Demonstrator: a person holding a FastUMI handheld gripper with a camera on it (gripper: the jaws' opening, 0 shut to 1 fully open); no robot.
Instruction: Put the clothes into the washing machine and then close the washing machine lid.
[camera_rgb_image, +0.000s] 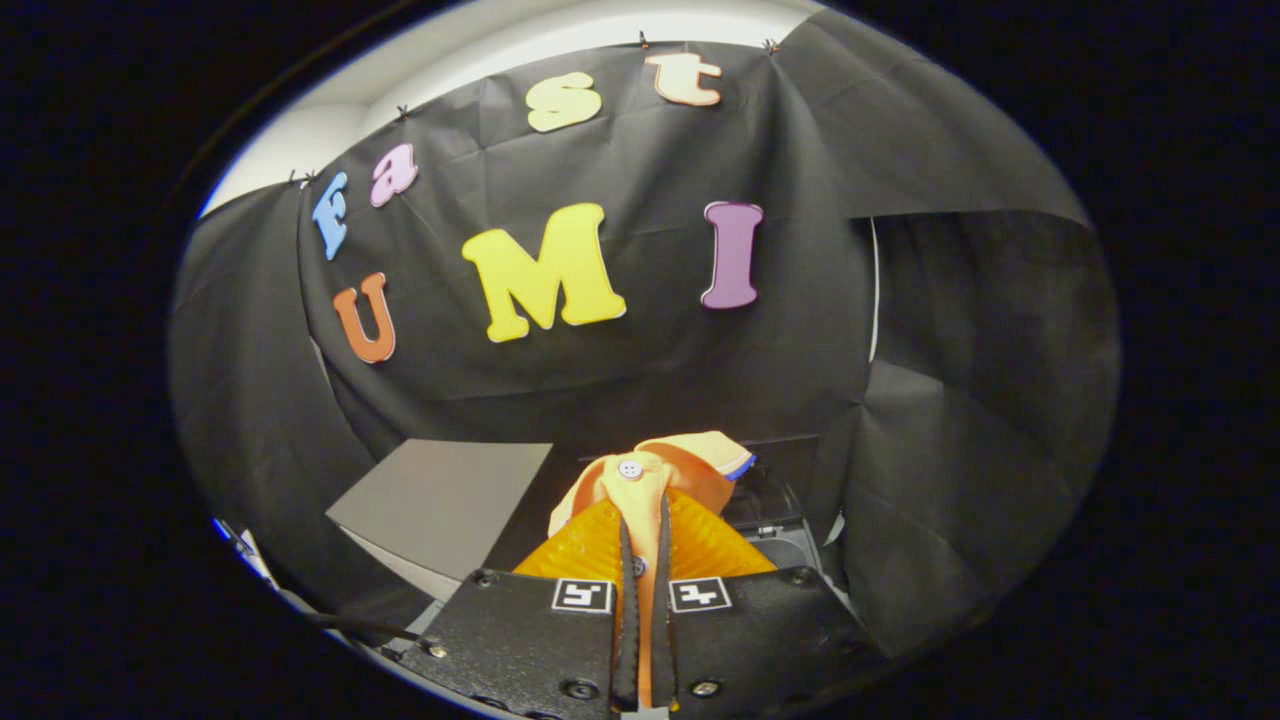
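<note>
1. One gripper (644, 520) was in the gripper view, with two orange ribbed fingers (585, 545) drawn together until almost no gap was left.
2. One garment (660, 470), yellow-orange with one white button (630, 468) and a blue edge at one tip, was pinched between both fingers; its fabric ran down the slit between them and bunched up just above the fingertips.
3. One grey flat panel (440, 505) lay to the left of the fingers, tilted, beyond the gripper body.
4. One dark machine top (780, 500) lay to the right behind the garment; the cloth and the right finger hid most of it, so whether its opening or lid was there could not be told.
5. Two square markers (583, 596) sat on the black gripper body.
6. The gripper pointed forward toward the black booth wall (620, 380), held roughly level, garment lifted clear of the surfaces below.
</note>
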